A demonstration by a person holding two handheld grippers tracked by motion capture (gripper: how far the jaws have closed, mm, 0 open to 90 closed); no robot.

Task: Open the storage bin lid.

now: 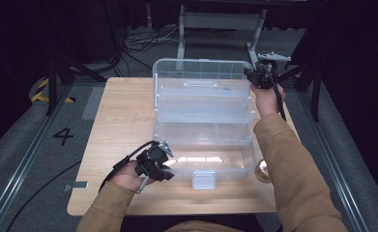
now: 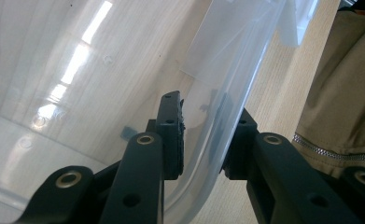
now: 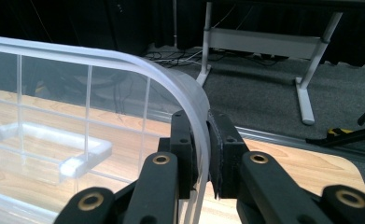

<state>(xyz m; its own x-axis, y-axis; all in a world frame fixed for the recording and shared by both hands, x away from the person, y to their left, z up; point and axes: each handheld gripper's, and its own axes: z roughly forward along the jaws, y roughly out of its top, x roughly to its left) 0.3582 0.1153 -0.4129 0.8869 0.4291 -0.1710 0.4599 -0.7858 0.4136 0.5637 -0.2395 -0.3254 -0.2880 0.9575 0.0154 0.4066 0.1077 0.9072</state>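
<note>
A clear plastic tiered box (image 1: 203,121) stands open on the wooden table (image 1: 121,121), with its lid (image 1: 201,70) raised at the back. My left gripper (image 1: 169,169) is at the base's front left corner. In the left gripper view the left gripper (image 2: 206,140) has one jaw inside and one outside the clear wall (image 2: 236,79), closed on it. My right gripper (image 1: 254,77) is at the lid's far right corner. In the right gripper view the right gripper (image 3: 202,149) is shut on the lid's curved rim (image 3: 124,60).
A white latch (image 1: 203,180) hangs at the box's front. A small round brownish object (image 1: 262,170) lies by the front right corner. Behind the table stand a grey metal frame (image 1: 220,21) and cables on the floor. Bare tabletop lies left of the box.
</note>
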